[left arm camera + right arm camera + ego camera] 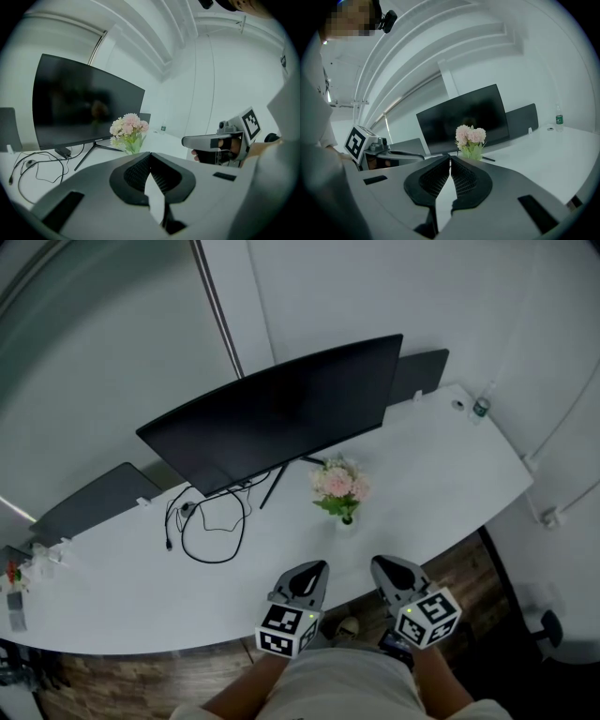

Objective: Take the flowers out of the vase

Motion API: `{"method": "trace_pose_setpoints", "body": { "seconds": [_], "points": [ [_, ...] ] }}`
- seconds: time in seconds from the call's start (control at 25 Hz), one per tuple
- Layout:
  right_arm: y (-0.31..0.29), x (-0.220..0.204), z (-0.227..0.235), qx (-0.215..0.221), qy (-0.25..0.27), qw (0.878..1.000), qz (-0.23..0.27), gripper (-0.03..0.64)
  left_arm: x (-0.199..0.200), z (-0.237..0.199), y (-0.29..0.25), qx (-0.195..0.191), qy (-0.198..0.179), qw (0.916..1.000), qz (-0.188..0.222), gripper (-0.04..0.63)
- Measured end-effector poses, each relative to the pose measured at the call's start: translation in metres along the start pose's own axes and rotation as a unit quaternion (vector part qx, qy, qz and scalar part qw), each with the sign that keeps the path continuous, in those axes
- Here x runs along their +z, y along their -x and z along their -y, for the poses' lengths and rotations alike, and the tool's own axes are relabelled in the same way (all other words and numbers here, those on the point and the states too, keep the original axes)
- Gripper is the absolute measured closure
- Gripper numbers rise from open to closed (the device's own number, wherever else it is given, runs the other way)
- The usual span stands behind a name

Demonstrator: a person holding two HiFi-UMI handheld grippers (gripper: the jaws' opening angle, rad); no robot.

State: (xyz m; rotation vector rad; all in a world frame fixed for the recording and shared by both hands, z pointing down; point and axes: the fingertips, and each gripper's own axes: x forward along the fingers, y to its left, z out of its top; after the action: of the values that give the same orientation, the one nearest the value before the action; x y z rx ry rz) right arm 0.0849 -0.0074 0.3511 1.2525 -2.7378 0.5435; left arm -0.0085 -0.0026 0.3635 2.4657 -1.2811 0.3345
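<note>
Blending into the desk (450, 474), vase (347, 522) barely shows.

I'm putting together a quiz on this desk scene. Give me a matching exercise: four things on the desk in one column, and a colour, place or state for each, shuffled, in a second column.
Things:
1. flowers
2. monitor
3. cable
4. bottle

Descriptions:
A. black, lying in loops on the desk
B. small, green label, near the desk's far right end
C. pink, with green leaves
D. wide, with a dark screen

Pairs: 1-C, 2-D, 3-A, 4-B
</note>
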Motion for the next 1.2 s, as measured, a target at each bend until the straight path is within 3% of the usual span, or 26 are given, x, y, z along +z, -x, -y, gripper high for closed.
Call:
{"method": "trace_pose_setpoints", "body": {
  "seconds": [0.6, 1.2],
  "points": [
    [-0.023, 0.007, 0.019, -0.036, -0.008, 0.999, -0.003, 0.583, 0.009, -0.029, -0.015, -0.020, -0.011, 0.9996, -0.016, 0.592],
    [-0.050, 0.005, 0.035, -0.041, 0.005, 0.999, -0.030, 0.583, 0.012, -0.043, -0.046, -0.049, -0.015, 0.9986, -0.010, 0.592]
  ]
}}
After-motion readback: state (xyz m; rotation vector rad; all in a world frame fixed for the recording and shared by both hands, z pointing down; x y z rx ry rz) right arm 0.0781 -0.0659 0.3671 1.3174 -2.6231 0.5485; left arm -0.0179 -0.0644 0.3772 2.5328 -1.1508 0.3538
